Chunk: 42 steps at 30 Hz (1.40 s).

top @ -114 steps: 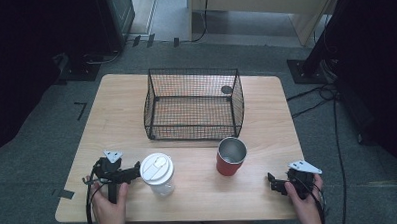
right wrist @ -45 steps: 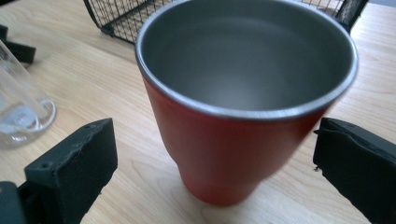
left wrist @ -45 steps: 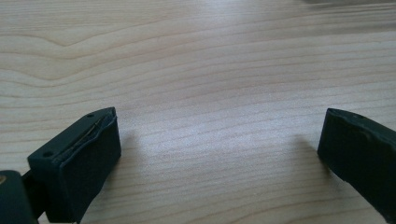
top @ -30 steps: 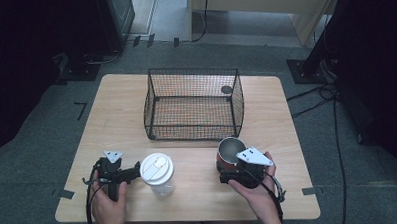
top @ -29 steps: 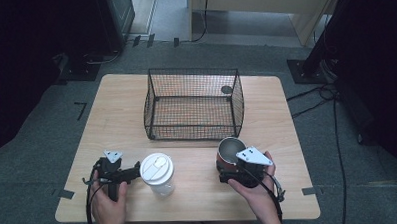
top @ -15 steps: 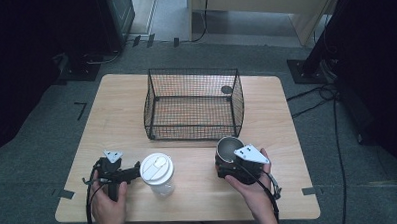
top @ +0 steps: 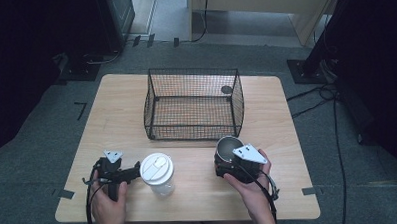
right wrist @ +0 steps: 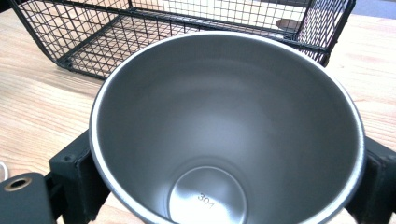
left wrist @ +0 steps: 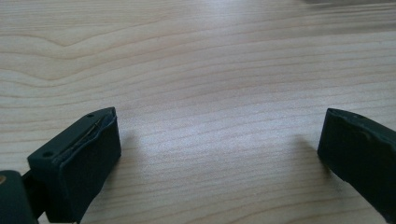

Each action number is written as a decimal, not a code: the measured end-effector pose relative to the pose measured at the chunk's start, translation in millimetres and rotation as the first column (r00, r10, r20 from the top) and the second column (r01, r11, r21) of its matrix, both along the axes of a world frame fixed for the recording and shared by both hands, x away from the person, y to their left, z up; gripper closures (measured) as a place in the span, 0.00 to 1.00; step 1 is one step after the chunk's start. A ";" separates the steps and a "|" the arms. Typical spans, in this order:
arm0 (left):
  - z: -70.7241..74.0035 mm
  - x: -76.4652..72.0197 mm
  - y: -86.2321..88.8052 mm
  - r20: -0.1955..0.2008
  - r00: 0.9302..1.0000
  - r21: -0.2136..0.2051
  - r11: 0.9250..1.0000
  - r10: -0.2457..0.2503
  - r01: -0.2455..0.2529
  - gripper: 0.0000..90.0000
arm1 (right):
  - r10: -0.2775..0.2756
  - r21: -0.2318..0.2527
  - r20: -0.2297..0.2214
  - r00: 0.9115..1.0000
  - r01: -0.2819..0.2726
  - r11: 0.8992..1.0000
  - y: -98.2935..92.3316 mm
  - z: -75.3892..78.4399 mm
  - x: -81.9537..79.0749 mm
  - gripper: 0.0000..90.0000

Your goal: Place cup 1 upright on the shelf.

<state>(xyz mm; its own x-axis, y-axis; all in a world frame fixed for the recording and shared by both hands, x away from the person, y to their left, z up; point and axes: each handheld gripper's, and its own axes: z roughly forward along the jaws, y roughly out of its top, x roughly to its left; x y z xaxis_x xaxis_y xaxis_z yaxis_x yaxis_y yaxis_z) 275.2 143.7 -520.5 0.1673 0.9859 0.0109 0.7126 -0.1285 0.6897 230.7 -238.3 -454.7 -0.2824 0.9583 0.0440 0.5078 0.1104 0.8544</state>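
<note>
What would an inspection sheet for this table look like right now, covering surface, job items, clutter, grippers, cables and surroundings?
Surface: wooden table, tape marks at its near edge.
Job's things: metal cup upright, empty, in front of the wire basket; the basket is empty.
Clutter: white-lidded cup standing near the left hand-held gripper.
Grippers: right hand-held gripper has just been closing, jaws on either side of the metal cup; left hand-held gripper open over bare wood.
Cables: black cables on the floor at right.
Surroundings: grey carpet.
</note>
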 end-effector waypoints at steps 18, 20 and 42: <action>0.0 0.7 -0.6 0.000 1.000 0.000 1.000 0.001 -0.001 0.00 | -0.013 0.021 0.061 0.998 0.011 1.000 2.9 29.9 -4.4 0.08; 0.0 0.8 -0.8 0.001 1.000 0.000 1.000 0.002 -0.002 0.00 | -0.017 0.025 0.060 0.998 0.016 1.000 3.3 33.2 -3.6 0.08; 0.1 1.3 -1.1 0.000 1.000 0.002 1.000 0.004 -0.004 0.00 | -0.030 0.042 0.163 0.986 0.023 0.999 6.5 92.2 7.1 0.08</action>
